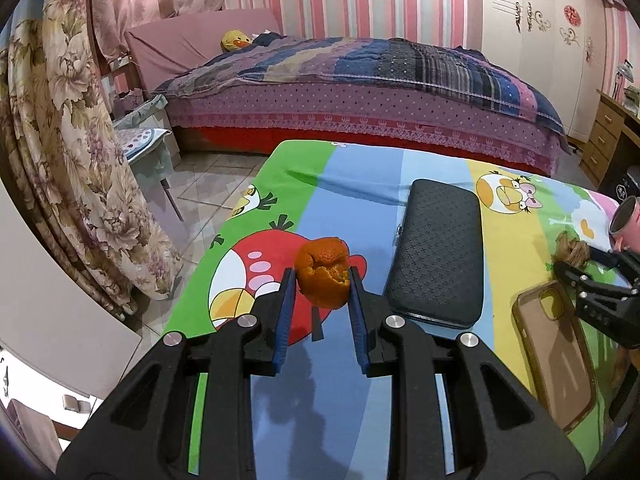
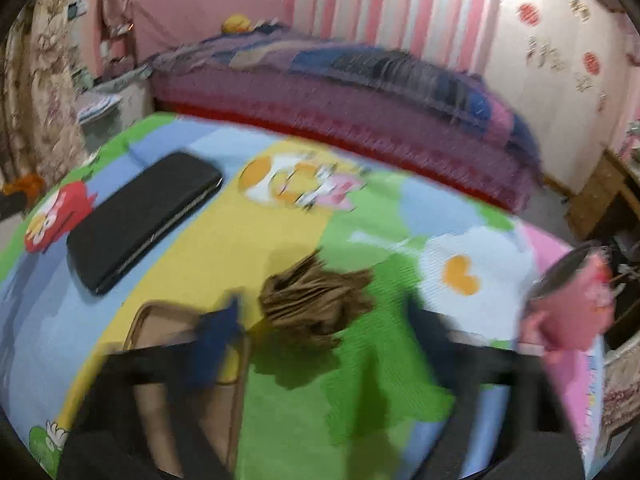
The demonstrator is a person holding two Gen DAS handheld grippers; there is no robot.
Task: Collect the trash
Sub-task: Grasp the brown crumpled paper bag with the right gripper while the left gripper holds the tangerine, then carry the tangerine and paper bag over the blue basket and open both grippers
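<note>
Worktop (image 1: 360, 168), cartoon cloth: left hand-held gripper (image 1: 320, 276) clamped on orange peel (image 1: 323, 272), above the red bird print near the left edge. Right hand-held gripper (image 2: 320, 312), blurred, jaws apart around crumpled brown paper (image 2: 316, 300). Black case (image 1: 438, 256) mid-worktop; phone case (image 1: 554, 356) beside it; pink mug (image 2: 568, 308) at right edge.

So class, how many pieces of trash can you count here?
2: an orange peel gripped in the left gripper, and a crumpled brown paper on the tablecloth before the right gripper. More may be hidden.
</note>
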